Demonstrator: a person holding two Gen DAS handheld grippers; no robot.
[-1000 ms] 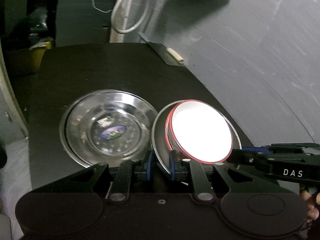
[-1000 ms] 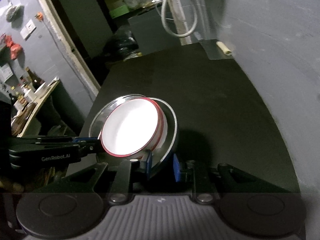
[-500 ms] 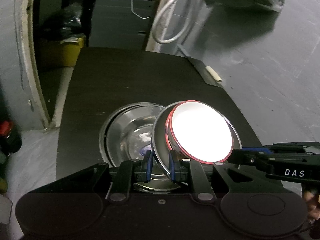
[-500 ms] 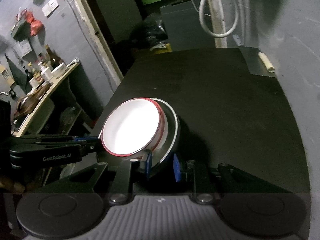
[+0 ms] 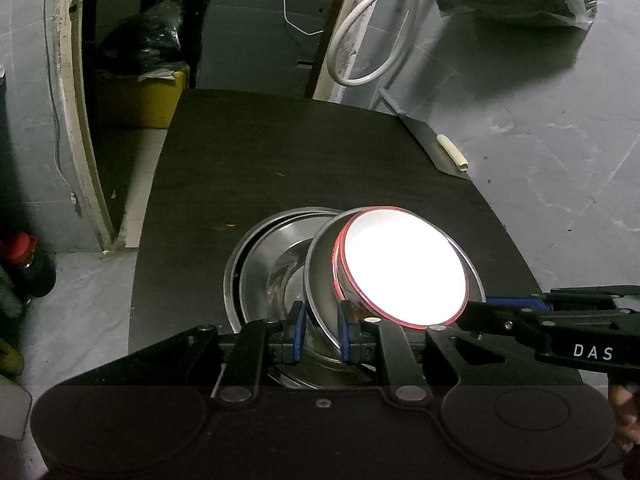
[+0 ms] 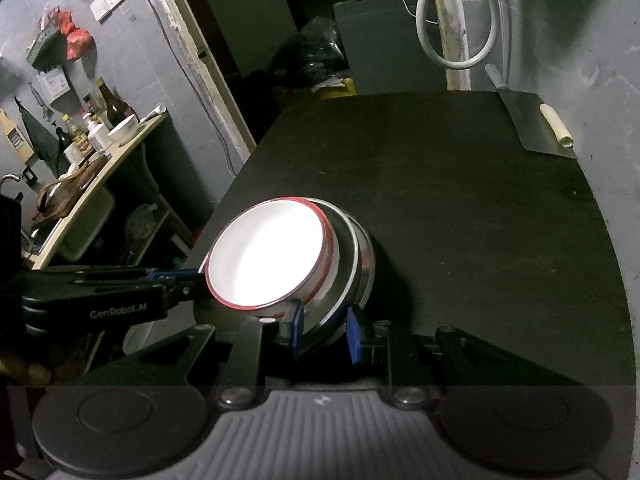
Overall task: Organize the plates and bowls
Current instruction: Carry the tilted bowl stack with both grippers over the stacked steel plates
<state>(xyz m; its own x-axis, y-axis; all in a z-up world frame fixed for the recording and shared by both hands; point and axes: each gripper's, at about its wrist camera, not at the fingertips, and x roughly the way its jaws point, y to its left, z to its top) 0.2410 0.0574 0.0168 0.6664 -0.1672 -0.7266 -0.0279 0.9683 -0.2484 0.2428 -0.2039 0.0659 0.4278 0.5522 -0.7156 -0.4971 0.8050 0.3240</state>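
A white bowl with a red rim (image 5: 404, 270) sits inside a shallow steel plate (image 5: 320, 280), and the pair is held in the air, tilted, directly over a second steel plate (image 5: 256, 264) that lies flat on the dark tabletop (image 5: 280, 168). In the left wrist view the held plate overlaps the right half of the resting one. The bowl's inside is washed out by glare, so nothing in it can be made out.

The left tongs (image 5: 320, 326) are closed on the near rim of the held plate, blue pads either side of its edge. The right tongs (image 6: 323, 330) are closed on the opposite rim of that same plate (each pair shows as a dark arm at the edge of the other's view).

As a judgement, the task is partly done: bowl and one plate are already nested, and that stack looks about to be set into the resting plate. Lowering it, levelling it and letting go are left. Whether other dishes wait elsewhere cannot be told.

The bowl and plates are round, so they have no long axis. The bowl's mouth faces up and leans toward the right tongs, with the rim held by the left tongs riding lower and nearer the resting plate.

Farther out, a small pale roll (image 5: 452, 152) lies on a grey sheet at the tabletop's far right corner, and a white hose (image 5: 360, 40) loops against the wall behind.
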